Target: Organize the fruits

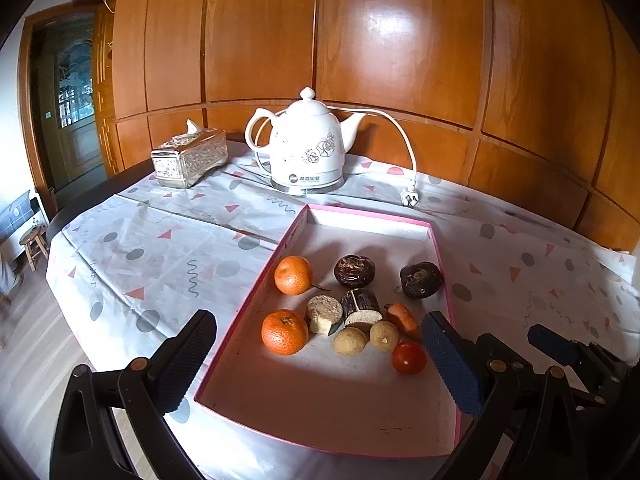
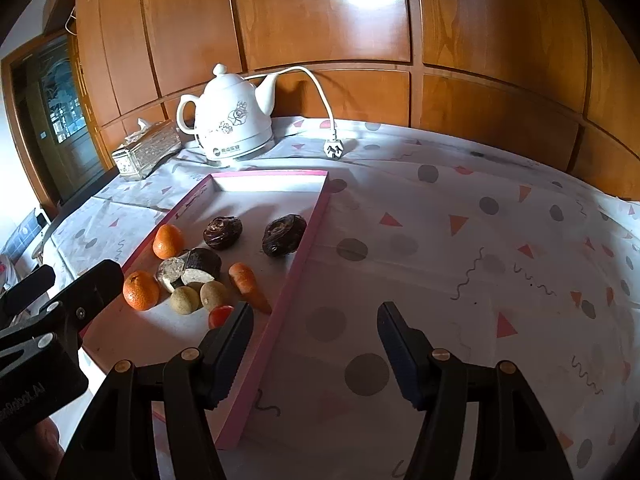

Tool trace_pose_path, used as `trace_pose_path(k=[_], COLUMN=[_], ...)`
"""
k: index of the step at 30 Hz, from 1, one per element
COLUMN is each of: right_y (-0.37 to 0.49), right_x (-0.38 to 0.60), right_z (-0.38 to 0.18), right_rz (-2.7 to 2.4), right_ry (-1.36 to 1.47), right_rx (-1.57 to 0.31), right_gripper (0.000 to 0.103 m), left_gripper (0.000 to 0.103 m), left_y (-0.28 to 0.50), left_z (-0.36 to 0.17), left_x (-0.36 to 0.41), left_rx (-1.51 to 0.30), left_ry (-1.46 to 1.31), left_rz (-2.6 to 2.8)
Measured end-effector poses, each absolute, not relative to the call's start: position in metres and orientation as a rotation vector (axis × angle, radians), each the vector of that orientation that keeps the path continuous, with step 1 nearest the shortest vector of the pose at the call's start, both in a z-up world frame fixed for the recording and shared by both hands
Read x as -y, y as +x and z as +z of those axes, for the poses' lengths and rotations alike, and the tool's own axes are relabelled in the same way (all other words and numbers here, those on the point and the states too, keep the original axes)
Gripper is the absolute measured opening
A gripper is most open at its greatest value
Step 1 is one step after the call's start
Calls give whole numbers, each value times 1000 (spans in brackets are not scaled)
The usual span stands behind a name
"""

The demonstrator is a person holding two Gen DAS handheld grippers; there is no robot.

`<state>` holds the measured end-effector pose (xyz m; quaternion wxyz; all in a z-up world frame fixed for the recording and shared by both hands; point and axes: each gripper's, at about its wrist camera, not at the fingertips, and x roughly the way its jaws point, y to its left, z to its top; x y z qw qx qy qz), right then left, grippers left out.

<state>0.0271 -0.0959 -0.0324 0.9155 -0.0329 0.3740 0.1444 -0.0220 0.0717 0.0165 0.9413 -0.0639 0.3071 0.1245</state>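
A: Are the fruits [image 1: 286, 331] sorted already?
B: It seems so; all lie in the pink tray [image 1: 256, 296]. The left gripper [image 1: 320, 354] is spread wide and empty, the right gripper [image 2: 316, 330] half spread, empty.

A glossy wood-panelled wall [image 1: 360, 48] is seen behind the table [image 1: 168, 240], with a bright glare reflected on it. Left of the table, a door [image 1: 72, 96] with patterned glass is set; below it, a small wooden stool [image 1: 34, 244] stands on pale floor [image 1: 28, 352].
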Motion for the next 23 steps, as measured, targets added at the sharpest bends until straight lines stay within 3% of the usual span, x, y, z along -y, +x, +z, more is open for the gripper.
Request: trace_pose_path(k=[23], right_y=[27], right_x=[94], right_z=[-35], right_rz=[304], right_ry=[-78], right_rx=[-776], right_gripper=[65], left_gripper=[100], left_y=[-19], left_z=[16], left_x=[-72], left_rx=[-635], left_ry=[-141], left_rz=[246])
